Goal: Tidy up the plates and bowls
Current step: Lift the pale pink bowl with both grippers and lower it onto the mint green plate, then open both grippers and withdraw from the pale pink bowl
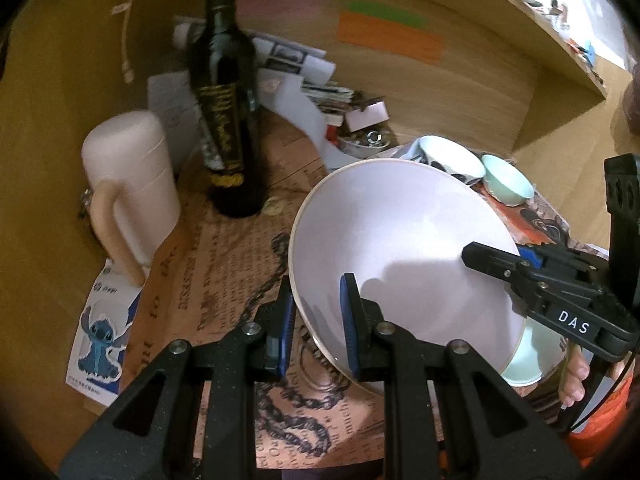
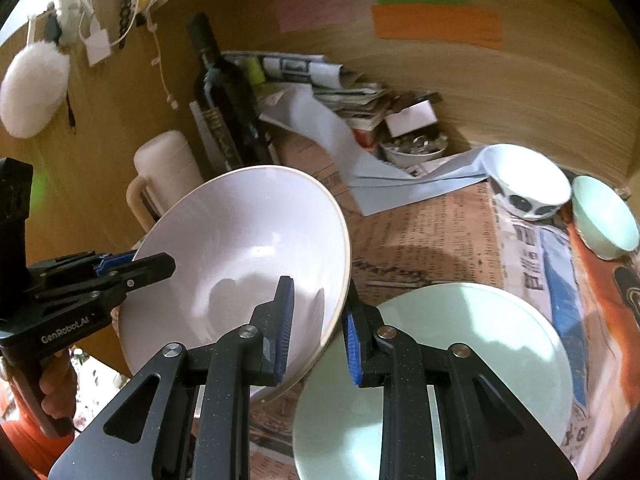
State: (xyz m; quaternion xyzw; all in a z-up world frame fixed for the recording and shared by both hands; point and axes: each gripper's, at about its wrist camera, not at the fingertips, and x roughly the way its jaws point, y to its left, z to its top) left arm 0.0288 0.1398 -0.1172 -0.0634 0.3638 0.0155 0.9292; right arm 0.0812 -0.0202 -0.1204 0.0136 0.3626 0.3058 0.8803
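A large white bowl [image 1: 400,248] hangs tilted over the printed paper, held at opposite sides of its rim. My left gripper [image 1: 318,326] is shut on the near-left rim, one pad inside and one outside. My right gripper [image 2: 318,334] is shut on the right rim in the same way; the left wrist view shows the right gripper [image 1: 492,258] at that edge. A pale green plate [image 2: 440,360] lies flat just under and right of the bowl. Further back stand a white bowl with black pattern [image 2: 524,176] and a small mint bowl [image 2: 604,216].
A dark wine bottle [image 1: 224,120] and a cream lidded jug [image 1: 132,176] stand close left of the white bowl. Loose papers [image 2: 332,136] and a small dish of bits [image 2: 412,148] crowd the back. A wooden wall [image 2: 500,92] curves behind.
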